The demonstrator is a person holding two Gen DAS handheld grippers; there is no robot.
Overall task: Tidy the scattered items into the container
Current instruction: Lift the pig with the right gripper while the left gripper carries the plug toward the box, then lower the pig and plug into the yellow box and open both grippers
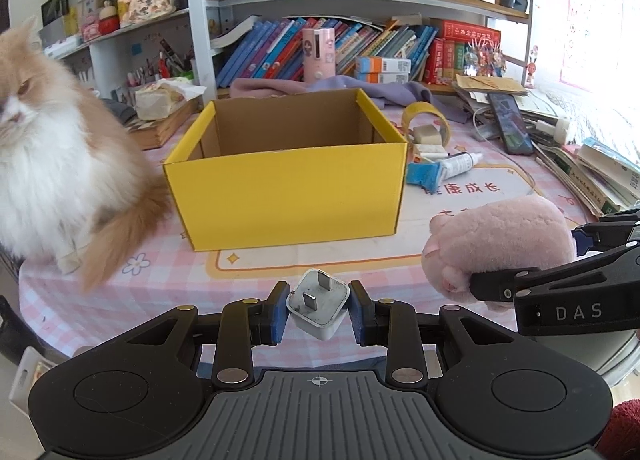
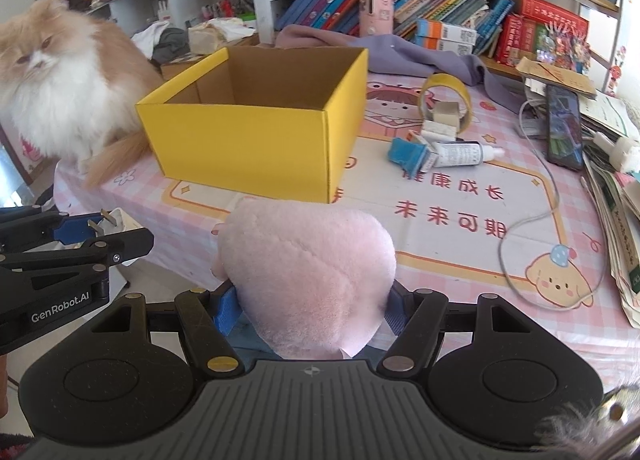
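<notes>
Gaping yellow box (image 1: pixel 286 195), bare cardboard inside

You have two grippers up, the left gripper (image 1: pixel 319 310) with one white charger plug (image 1: pixel 318 308) and the right gripper (image 2: pixel 310 306) with one pink plush toy (image 2: pixel 308 272). On the bench (image 2: pixel 460 219) you see one yellow box (image 2: pixel 256 127), one roll of tape (image 2: pixel 446 99), one squeezed tube (image 2: pixel 444 153), one phone (image 2: pixel 564 125), two pale erasers (image 2: pixel 446 111) and one cat (image 2: pixel 60 75)
</notes>
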